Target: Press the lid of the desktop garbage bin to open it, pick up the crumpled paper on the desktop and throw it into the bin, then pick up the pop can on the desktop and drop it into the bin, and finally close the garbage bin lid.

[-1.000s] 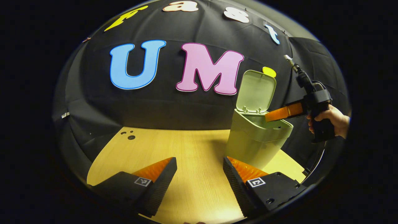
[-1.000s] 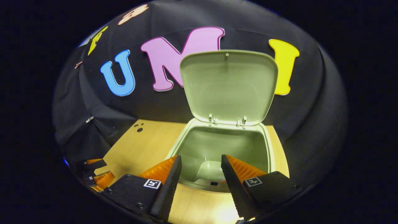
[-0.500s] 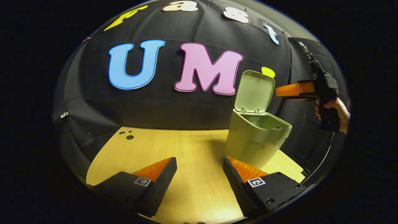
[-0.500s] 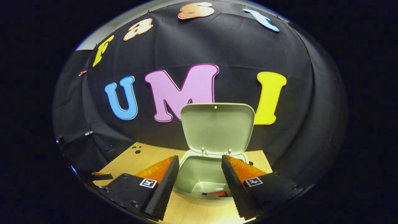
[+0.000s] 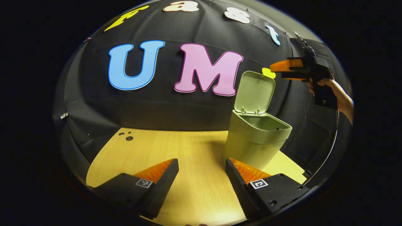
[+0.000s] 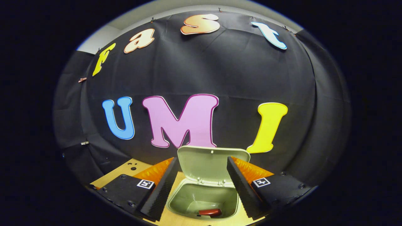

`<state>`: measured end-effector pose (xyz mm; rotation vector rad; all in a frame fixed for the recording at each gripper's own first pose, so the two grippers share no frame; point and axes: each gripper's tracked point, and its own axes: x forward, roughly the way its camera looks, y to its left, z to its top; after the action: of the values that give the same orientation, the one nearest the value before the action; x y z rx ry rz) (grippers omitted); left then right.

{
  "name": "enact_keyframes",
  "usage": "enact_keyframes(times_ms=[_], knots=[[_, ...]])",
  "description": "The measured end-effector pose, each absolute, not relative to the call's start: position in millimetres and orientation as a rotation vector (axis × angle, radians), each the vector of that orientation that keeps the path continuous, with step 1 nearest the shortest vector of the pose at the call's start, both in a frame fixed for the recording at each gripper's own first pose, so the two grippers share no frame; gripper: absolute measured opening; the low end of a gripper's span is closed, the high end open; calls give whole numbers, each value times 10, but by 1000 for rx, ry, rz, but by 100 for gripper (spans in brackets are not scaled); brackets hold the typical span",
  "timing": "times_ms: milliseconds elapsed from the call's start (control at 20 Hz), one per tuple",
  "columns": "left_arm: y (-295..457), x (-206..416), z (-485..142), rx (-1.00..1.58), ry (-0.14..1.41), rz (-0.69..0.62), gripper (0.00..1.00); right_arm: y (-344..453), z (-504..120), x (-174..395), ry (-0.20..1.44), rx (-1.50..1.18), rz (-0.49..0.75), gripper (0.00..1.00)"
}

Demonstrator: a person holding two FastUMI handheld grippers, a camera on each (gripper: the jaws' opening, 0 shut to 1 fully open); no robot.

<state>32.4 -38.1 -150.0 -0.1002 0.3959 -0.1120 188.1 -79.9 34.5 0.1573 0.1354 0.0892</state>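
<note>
The pale green garbage bin (image 5: 254, 141) stands on the wooden table, its lid (image 5: 254, 92) swung up and upright. In the right gripper view I look down into the bin (image 6: 176, 201), where a red pop can (image 6: 209, 212) lies on the bottom; the lid (image 6: 212, 164) stands between my fingers farther off. My right gripper (image 6: 201, 182) is open and empty; in the left gripper view it (image 5: 274, 69) hovers high, level with the lid's top edge, held by a hand (image 5: 337, 94). My left gripper (image 5: 201, 179) is open and empty, low over the table in front of the bin.
The wooden table (image 5: 176, 147) stretches left of the bin, with small dark holes (image 5: 127, 136) near its far left corner. The black cloth wall rises right behind the bin. A cable (image 5: 326, 153) hangs down from the right gripper at the right edge.
The right gripper rose from the bin's mouth to above the lid's height and drew back; the bin now sits lower and smaller in its view. The left gripper stayed put.
</note>
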Motion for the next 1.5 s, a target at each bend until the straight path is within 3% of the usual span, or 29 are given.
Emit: enact_keyframes(times_ms=[350,850,1500], knots=[[-402,311,-1495,-102,397,-117,96,-810,423,2441,140,97,48,96],[-365,237,-1506,-107,403,-101,96,-975,70,2986,280,177,-9,96],[-418,271,-1535,-104,411,-114,96,-742,-267,2067,311,167,62,97]])
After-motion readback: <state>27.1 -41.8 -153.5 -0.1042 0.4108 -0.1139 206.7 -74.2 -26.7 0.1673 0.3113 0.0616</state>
